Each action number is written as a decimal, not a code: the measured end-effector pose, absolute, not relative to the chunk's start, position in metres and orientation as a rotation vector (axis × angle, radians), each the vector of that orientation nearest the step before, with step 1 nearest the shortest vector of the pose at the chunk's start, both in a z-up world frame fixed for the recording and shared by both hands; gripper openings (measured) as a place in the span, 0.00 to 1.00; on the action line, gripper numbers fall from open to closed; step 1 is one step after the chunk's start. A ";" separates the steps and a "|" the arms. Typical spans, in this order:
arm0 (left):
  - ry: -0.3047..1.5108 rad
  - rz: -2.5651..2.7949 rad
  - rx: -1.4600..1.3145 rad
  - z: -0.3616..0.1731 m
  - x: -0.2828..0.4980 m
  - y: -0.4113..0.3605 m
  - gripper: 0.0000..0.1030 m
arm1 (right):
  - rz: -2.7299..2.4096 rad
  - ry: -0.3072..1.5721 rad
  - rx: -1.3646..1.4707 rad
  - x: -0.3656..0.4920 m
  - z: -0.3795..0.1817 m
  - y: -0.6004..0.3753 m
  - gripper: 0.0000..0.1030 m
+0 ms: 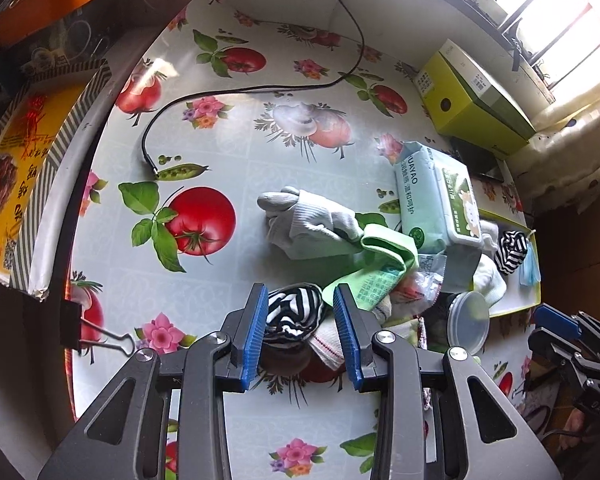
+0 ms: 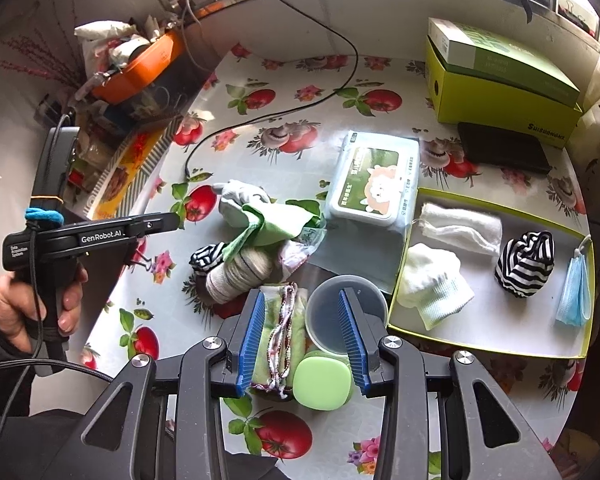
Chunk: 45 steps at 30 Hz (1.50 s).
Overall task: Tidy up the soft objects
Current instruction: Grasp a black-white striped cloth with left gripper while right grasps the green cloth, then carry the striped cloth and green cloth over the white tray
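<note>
The shallow tray (image 2: 496, 354) already held sorted soft things, among them a striped sock roll (image 2: 525, 262), presumably as the collecting place. Left of the tray, a second striped roll (image 1: 296, 312) waited on the desk (image 1: 228, 128); the left gripper (image 1: 300, 334) hung above it, jaws apart and empty. The right gripper (image 2: 302, 338) likewise stood apart, empty.

A shallow tray (image 2: 488, 350) is sitting at the desk's (image 2: 260, 140) right edge, holding a striped sock ball (image 2: 525, 263), a face mask (image 2: 575, 292) and folded socks (image 2: 434, 285). A wipes pack (image 2: 374, 178) is lying just left of it, and a box (image 2: 500, 96) is standing in the far right corner.
</note>
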<state>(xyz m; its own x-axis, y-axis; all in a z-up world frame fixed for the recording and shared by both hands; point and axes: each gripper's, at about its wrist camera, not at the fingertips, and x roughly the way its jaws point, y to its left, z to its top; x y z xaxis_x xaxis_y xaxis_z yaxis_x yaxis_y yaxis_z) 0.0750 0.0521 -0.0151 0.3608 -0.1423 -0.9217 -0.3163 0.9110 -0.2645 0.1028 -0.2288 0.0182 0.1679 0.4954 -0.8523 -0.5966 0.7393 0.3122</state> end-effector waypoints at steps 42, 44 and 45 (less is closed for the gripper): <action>1.298 0.055 -0.541 -0.073 0.062 0.066 0.43 | 0.825 1.173 -0.273 0.147 -0.017 -0.118 0.06; 1.308 0.049 -0.540 -0.078 0.066 0.064 0.43 | 0.829 1.159 -0.264 0.143 -0.010 -0.123 0.06; 1.317 0.051 -0.541 -0.081 0.069 0.063 0.43 | 0.831 1.159 -0.256 0.142 -0.008 -0.125 0.06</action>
